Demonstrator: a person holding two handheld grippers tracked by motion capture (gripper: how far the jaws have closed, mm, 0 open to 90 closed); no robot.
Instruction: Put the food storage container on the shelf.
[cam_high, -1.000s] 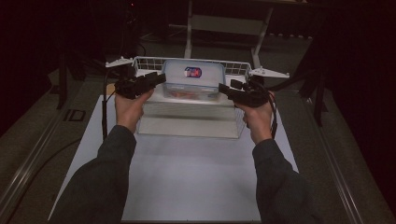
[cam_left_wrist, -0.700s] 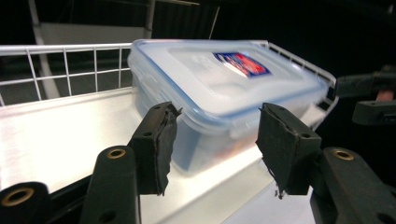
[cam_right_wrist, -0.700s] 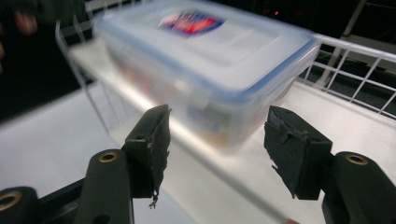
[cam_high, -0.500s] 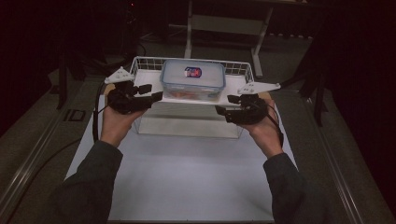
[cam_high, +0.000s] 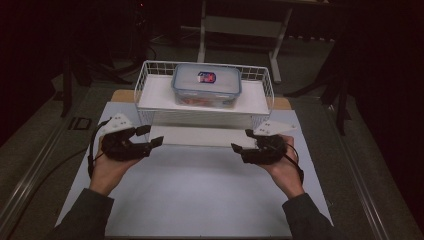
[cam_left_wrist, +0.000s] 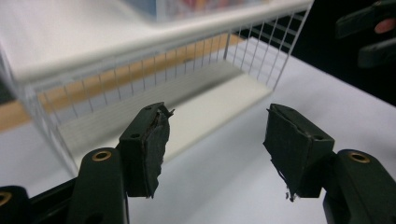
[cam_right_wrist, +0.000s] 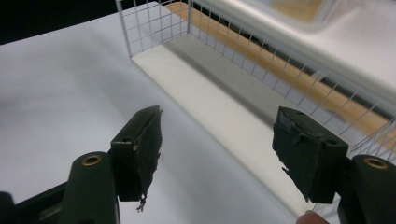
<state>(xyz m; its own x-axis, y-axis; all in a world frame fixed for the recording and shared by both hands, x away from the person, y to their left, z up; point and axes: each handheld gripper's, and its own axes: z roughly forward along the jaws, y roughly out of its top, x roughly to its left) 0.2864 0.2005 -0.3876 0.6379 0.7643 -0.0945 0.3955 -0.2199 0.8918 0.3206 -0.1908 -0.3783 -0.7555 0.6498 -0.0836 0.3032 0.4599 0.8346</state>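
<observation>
My left tool (cam_high: 148, 136) and right tool (cam_high: 242, 148): withdrawn from rack (cam_high: 205, 102), jaws wide, empty; box (cam_high: 206, 84) atop, beyond both.

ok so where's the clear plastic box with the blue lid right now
In the high view the clear plastic box with the blue lid sits on the top shelf of the white wire rack, centred at the table's far side, beyond both tongs.

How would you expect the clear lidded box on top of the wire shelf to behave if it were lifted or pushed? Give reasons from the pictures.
The clear lidded box looks like rigid plastic, so it would probably keep its shape when gripped. Its smooth walls might slip between the jaws. It sits low and wide on the white wire shelf, so a push would more likely slide it than tip it.
</observation>
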